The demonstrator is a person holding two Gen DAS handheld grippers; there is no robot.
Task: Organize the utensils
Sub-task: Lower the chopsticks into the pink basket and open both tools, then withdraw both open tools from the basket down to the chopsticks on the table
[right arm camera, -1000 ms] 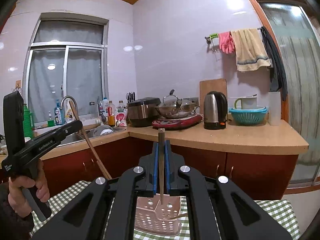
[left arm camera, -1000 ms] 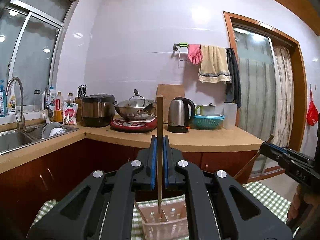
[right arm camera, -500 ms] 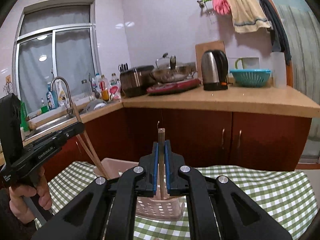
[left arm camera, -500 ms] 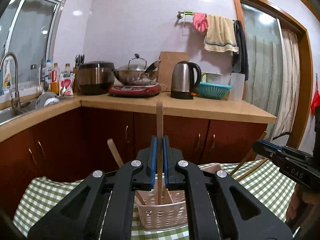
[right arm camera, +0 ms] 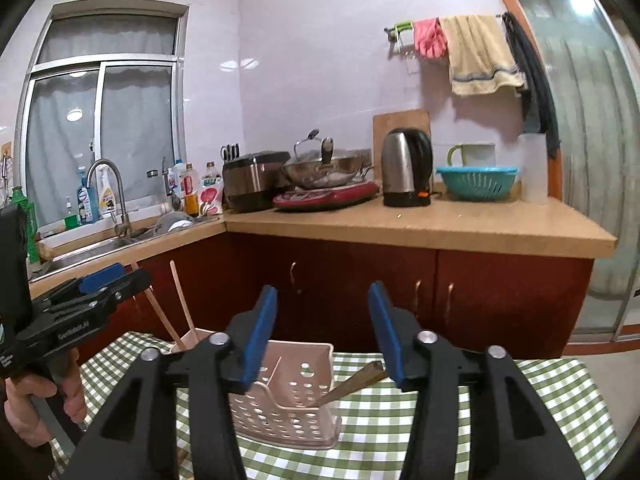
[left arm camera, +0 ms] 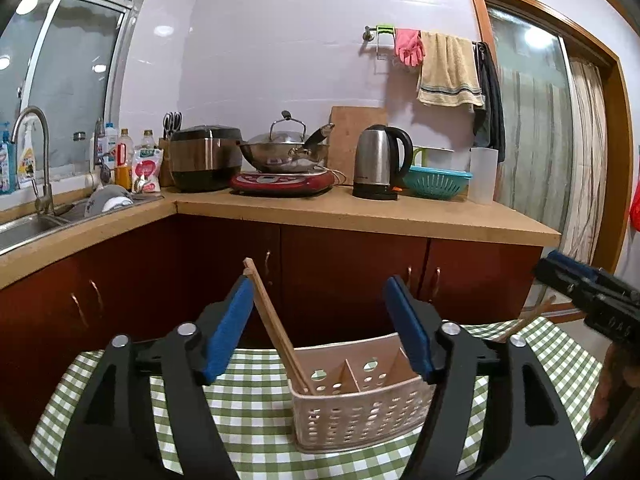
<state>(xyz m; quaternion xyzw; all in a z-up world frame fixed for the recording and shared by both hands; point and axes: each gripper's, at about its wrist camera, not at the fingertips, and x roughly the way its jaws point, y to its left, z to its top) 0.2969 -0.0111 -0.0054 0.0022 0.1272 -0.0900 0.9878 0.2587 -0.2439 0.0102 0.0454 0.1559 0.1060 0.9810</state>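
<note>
A green-checked cloth (left arm camera: 256,408) covers the near surface, and behind it a wooden counter (left arm camera: 360,216) over red-brown cabinets (left arm camera: 352,272) carries a rice cooker (left arm camera: 206,158), a lidded wok (left arm camera: 286,152) on a red hob (left arm camera: 282,180), a steel kettle (left arm camera: 378,164) and a teal colander (left arm camera: 436,182) — a beige towel (left arm camera: 448,70) hangs above.

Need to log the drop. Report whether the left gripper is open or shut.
Open: the left gripper has its blue pads spread wide, and the chopsticks lean free in the utensil basket.

Pink perforated caddy (left arm camera: 360,408), green-white checked tablecloth (left arm camera: 248,404), blue-padded black jaws
</note>
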